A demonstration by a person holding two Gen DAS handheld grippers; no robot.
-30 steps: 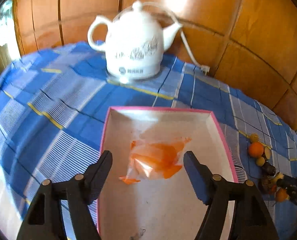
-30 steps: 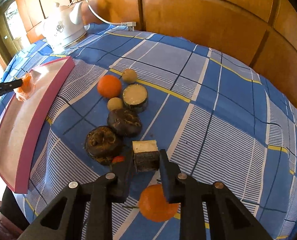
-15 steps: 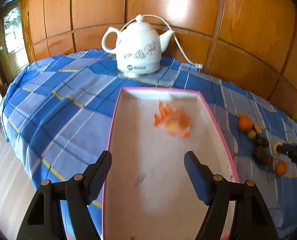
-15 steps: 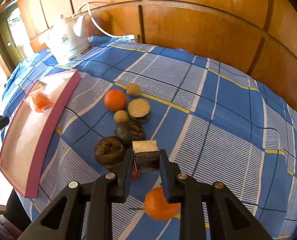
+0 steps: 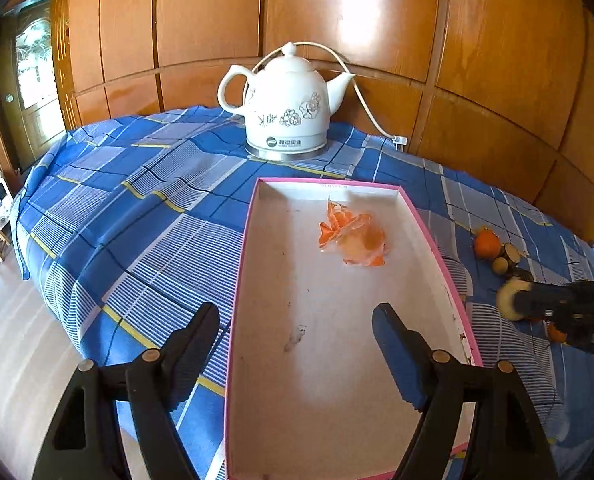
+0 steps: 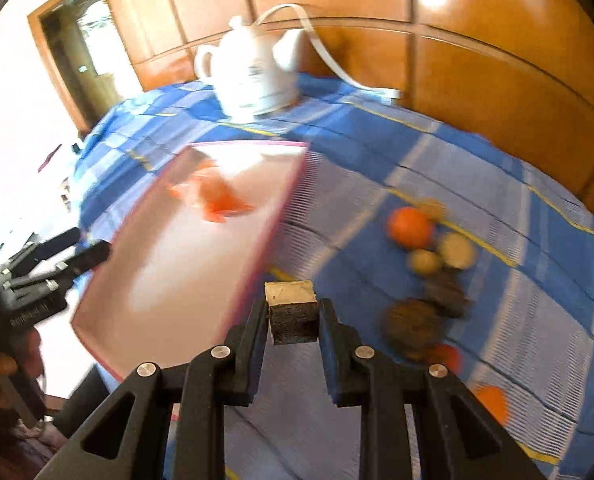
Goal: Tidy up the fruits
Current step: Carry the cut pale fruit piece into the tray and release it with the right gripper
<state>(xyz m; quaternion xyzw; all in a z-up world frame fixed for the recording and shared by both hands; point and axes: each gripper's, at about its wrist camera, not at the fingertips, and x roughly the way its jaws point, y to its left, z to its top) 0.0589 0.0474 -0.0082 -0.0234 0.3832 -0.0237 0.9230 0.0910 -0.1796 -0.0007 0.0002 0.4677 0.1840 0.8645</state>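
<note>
A pink-rimmed tray (image 5: 241, 280) lies on the blue checked cloth, with a bagged orange piece (image 5: 353, 236) in its far half. Over the tray's near end hangs my left gripper (image 5: 295, 314), its jaws opening with nothing between them. My right gripper (image 6: 293, 307) is shut on a dark chunk with a pale cut top (image 6: 289, 293), held above the cloth just right of the tray's rim (image 6: 285, 204). The left wrist view shows that right gripper (image 5: 537, 308) at the right edge. The right wrist view is blurred, and the left gripper (image 6: 85, 245) shows at its left.
A white kettle (image 5: 285, 116) with a cord stands behind the tray by the wood wall. Loose fruit lies right of the tray: an orange (image 6: 409, 228), tan pieces (image 6: 425, 262), dark lumps (image 6: 413, 324), another orange (image 6: 491, 400). The table edge drops to the floor at left.
My left gripper let go of the bagged orange piece and drew back toward the tray's near end. My right gripper lifted the dark chunk and swung it left toward the tray.
</note>
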